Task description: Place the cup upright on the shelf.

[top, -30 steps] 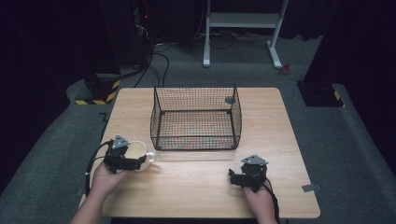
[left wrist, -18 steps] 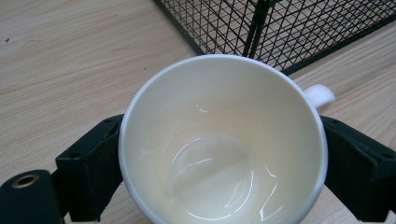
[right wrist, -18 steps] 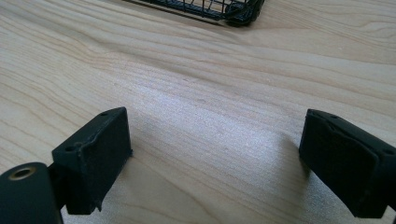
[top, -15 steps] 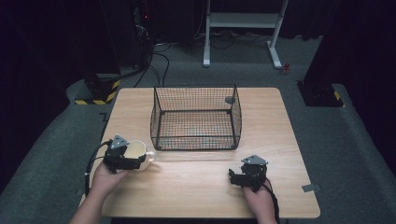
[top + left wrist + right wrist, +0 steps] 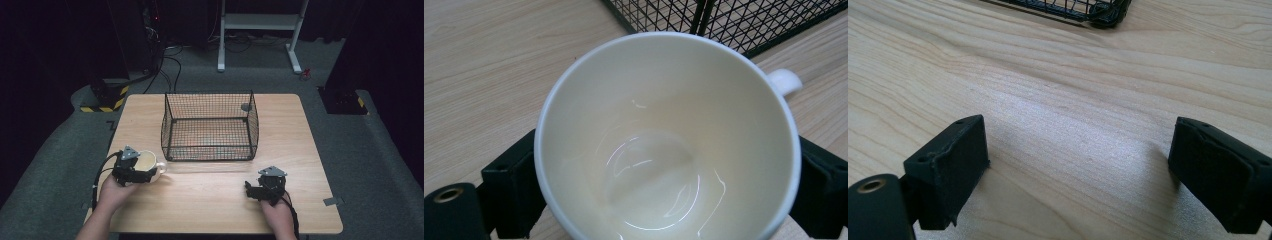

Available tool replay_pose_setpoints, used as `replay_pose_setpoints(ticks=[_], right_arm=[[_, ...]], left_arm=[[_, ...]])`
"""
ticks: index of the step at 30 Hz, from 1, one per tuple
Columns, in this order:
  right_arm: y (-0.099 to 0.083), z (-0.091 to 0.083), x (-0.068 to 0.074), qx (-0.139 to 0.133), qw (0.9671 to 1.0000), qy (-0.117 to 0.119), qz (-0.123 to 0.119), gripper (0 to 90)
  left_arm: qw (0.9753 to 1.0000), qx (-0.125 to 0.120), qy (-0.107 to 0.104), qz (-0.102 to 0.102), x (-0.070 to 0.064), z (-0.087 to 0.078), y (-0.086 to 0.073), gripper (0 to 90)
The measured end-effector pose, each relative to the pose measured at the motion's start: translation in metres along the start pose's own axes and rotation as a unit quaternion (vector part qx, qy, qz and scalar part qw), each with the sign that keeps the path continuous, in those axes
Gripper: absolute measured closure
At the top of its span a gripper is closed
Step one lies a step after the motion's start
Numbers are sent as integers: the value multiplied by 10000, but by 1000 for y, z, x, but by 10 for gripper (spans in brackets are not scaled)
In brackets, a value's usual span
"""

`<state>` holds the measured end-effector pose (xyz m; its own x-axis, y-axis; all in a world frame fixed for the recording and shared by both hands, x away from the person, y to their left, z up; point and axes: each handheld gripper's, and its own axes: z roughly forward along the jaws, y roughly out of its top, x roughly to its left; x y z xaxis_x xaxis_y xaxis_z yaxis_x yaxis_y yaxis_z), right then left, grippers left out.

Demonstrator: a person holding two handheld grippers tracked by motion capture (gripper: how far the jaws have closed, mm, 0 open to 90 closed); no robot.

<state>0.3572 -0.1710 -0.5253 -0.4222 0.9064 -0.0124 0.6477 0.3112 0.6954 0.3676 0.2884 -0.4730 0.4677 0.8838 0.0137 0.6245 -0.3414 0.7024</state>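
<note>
Altogether: one cup [image 5: 146, 163], one wire basket [image 5: 210, 127], two hand-held grippers.

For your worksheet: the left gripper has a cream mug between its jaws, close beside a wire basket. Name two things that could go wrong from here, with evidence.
1. The mug is smooth and glossy, and the left gripper holds it only by its two sides, so it may slip or tilt when lifted.
2. The wire basket has tall walls close to the mug; a low lift could knock the mug or its handle against the rim.

Cup [image 5: 664, 145] bottom rim cut off by frame edge; handle [image 5: 785, 81] mostly hidden behind cup wall.
</note>
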Motion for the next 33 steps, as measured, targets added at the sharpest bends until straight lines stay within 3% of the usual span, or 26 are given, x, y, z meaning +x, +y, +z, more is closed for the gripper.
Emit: replay_pose_setpoints(ticks=[12,33], right_arm=[[0,0,0,0,10000,0,1,86],[0,0,0,-2,10000,1,-7,86]], left_arm=[[9999,-150,48,26,-3,-7,3,94],[9983,-575,-128,-11,-10,-34,30,95]])
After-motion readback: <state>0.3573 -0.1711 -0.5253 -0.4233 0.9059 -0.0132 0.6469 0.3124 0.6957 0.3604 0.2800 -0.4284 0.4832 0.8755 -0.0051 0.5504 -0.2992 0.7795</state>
